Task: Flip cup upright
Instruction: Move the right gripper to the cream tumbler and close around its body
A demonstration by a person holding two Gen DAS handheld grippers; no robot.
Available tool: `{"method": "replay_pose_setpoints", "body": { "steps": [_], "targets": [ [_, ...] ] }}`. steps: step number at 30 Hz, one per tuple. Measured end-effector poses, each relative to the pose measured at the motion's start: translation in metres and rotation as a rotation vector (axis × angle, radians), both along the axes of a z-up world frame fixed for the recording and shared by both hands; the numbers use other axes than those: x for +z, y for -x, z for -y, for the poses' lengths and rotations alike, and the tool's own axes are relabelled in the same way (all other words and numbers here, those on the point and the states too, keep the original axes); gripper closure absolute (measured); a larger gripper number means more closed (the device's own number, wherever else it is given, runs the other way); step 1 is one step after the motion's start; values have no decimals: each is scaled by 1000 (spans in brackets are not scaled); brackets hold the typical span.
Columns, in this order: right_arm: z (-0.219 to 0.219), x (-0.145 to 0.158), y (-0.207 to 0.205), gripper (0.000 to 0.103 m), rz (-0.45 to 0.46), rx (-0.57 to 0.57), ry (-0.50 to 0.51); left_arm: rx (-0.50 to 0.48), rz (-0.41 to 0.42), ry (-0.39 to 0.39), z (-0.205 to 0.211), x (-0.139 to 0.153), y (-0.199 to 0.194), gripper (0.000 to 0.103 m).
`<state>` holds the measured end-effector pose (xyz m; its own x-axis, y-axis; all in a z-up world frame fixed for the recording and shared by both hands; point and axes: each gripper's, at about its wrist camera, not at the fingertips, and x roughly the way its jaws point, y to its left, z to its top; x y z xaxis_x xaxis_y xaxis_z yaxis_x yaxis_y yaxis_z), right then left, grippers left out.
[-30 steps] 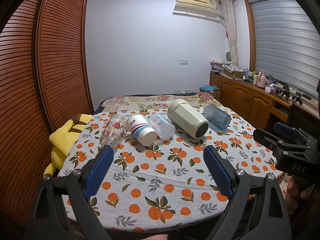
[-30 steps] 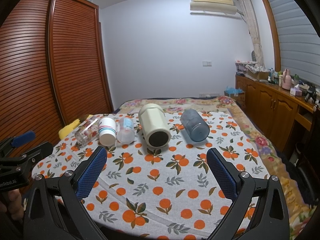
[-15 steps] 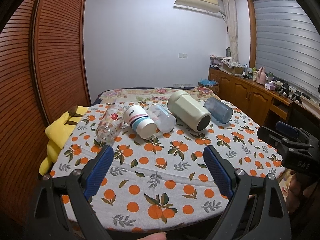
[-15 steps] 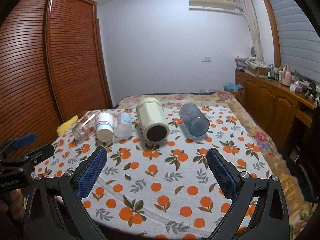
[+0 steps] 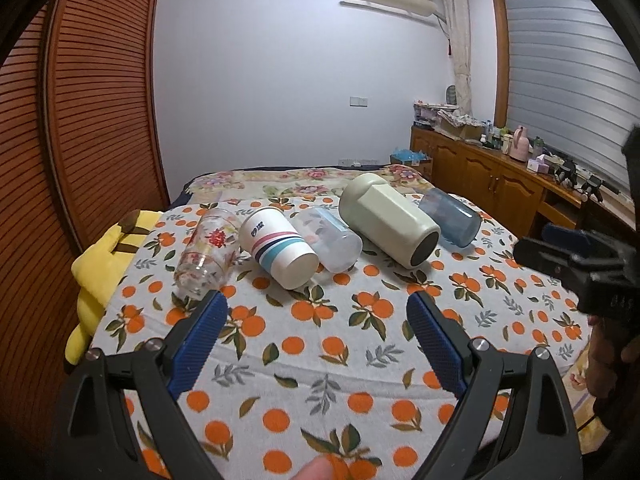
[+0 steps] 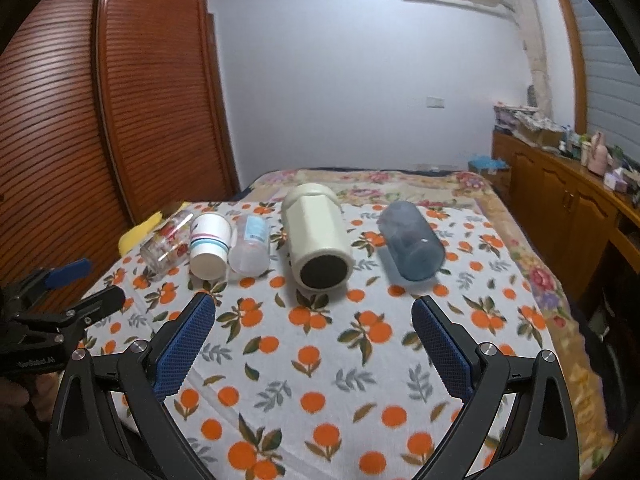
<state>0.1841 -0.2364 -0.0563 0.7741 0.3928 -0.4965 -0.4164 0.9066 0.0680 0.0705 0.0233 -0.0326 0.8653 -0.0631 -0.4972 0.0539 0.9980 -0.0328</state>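
Observation:
Several cups lie on their sides in a row on the orange-print cloth (image 5: pixel 320 344): a clear printed glass (image 5: pixel 206 254), a white striped paper cup (image 5: pixel 280 246), a clear plastic cup (image 5: pixel 332 238), a large cream mug (image 5: pixel 388 226) and a blue tumbler (image 5: pixel 450 216). In the right wrist view the same row shows: glass (image 6: pixel 166 242), paper cup (image 6: pixel 210 244), plastic cup (image 6: pixel 250 244), cream mug (image 6: pixel 318 242), blue tumbler (image 6: pixel 410 240). My left gripper (image 5: pixel 316 316) is open and empty, short of the row. My right gripper (image 6: pixel 314 316) is open and empty, short of the cream mug.
A yellow plush toy (image 5: pixel 106 260) lies at the table's left edge. A slatted wooden wardrobe (image 5: pixel 92 120) stands left. A wooden sideboard (image 5: pixel 492 184) with clutter runs along the right. A floral bed cover (image 5: pixel 304 182) lies behind the table.
Both grippers have moved forward toward the row of cups, which now look larger and closer. The cups have not moved. Both jaws stay open.

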Motion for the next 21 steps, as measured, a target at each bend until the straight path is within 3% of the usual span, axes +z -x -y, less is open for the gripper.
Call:
{"method": "replay_pose_setpoints", "body": {
  "steps": [11, 21],
  "targets": [
    [-30, 0, -71, 4, -32, 52, 96, -55, -57, 22, -12, -18, -47, 15],
    [-51, -19, -133, 7, -161, 97, 184, -64, -67, -11, -21, -15, -75, 18]
  ]
}}
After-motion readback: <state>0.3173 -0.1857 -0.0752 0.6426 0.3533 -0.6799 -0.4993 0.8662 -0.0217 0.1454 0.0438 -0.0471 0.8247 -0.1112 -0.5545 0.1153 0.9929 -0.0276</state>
